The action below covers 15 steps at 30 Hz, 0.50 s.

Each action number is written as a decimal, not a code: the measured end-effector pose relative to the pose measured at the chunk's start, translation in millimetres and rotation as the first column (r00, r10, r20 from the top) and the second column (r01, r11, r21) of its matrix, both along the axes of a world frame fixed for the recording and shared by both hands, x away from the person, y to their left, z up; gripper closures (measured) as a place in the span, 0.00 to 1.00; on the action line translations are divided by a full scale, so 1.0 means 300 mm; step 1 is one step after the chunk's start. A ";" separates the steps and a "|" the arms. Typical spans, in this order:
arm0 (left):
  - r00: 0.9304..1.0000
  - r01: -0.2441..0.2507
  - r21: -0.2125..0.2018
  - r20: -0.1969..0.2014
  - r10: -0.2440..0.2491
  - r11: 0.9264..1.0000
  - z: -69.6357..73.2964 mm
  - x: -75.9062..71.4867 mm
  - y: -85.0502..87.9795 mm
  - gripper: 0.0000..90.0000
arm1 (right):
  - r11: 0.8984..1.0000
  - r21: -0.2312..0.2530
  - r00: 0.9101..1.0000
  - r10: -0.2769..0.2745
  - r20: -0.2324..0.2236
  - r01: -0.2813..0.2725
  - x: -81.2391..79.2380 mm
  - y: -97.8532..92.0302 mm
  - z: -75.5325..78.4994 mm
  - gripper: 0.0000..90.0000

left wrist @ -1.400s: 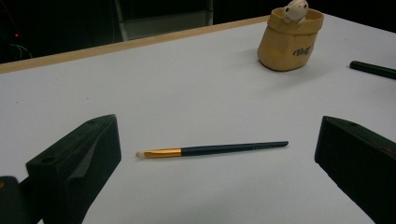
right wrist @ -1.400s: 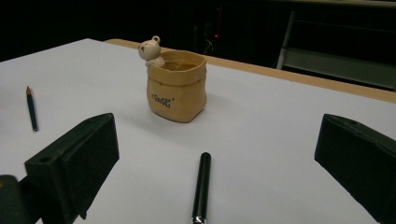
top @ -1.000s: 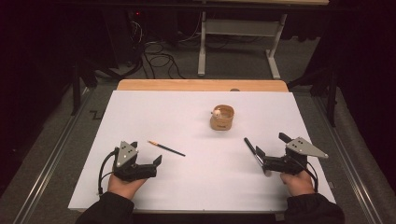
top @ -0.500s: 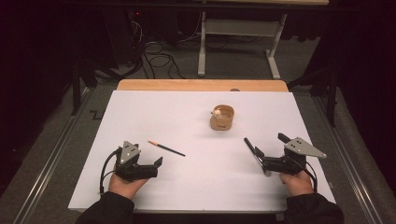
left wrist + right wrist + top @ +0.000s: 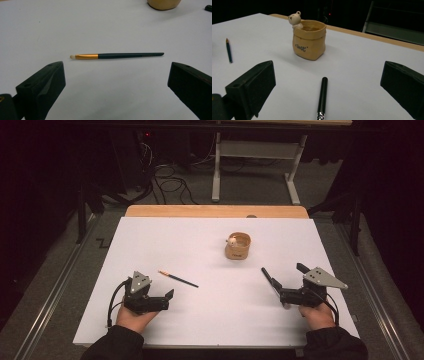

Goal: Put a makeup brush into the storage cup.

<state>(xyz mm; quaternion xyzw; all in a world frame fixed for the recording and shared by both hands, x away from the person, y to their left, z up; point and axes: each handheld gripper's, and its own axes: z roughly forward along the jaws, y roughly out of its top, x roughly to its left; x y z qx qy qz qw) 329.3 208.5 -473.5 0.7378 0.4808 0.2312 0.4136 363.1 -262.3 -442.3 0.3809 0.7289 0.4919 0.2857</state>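
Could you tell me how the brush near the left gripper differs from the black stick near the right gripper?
The brush has a gold ferrule and pale tip; the black stick is plain black with a silver band. The brush lies crosswise before the left gripper; the stick points away from the right gripper. Both lie flat, ungripped.

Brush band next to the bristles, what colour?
Gold, between the pale tip and dark handle of the brush; clearest in the left gripper view.

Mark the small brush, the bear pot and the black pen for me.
small brush (image 5: 86,56): left gripper view, on its gold ferrule.
bear pot (image 5: 309,46): right gripper view, on its tan front wall.
black pen (image 5: 323,96): right gripper view, mid-barrel.
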 end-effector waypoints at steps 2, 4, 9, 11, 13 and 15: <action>1.000 -0.006 0.003 -0.016 0.006 1.000 -0.003 0.003 0.000 0.02 | 1.000 -0.002 1.000 -0.001 -0.001 0.001 -0.001 0.000 0.000 0.00; 1.000 -0.006 0.003 -0.020 0.006 1.000 -0.005 0.003 0.000 0.02 | 1.000 -0.003 1.000 0.000 0.000 0.000 0.000 0.000 0.000 0.00; 0.999 -0.012 0.007 -0.047 0.012 1.000 -0.011 0.009 0.000 0.02 | 1.000 -0.004 1.000 0.002 -0.001 -0.002 0.000 0.000 0.000 0.00; 0.998 -0.012 0.005 -0.059 0.012 1.000 -0.013 0.010 0.000 0.02 | 1.000 -0.003 1.000 0.001 -0.001 -0.001 -0.001 0.000 0.000 0.00; 0.998 -0.008 0.009 -0.069 0.009 1.000 -0.015 0.012 0.000 0.02 | 1.000 -0.004 1.000 -0.001 -0.002 0.001 -0.001 -0.001 0.000 0.00; 0.997 -0.009 0.018 -0.080 0.010 1.000 -0.017 0.013 0.000 0.03 | 1.000 -0.007 1.000 0.000 0.001 0.000 0.000 -0.001 0.000 0.00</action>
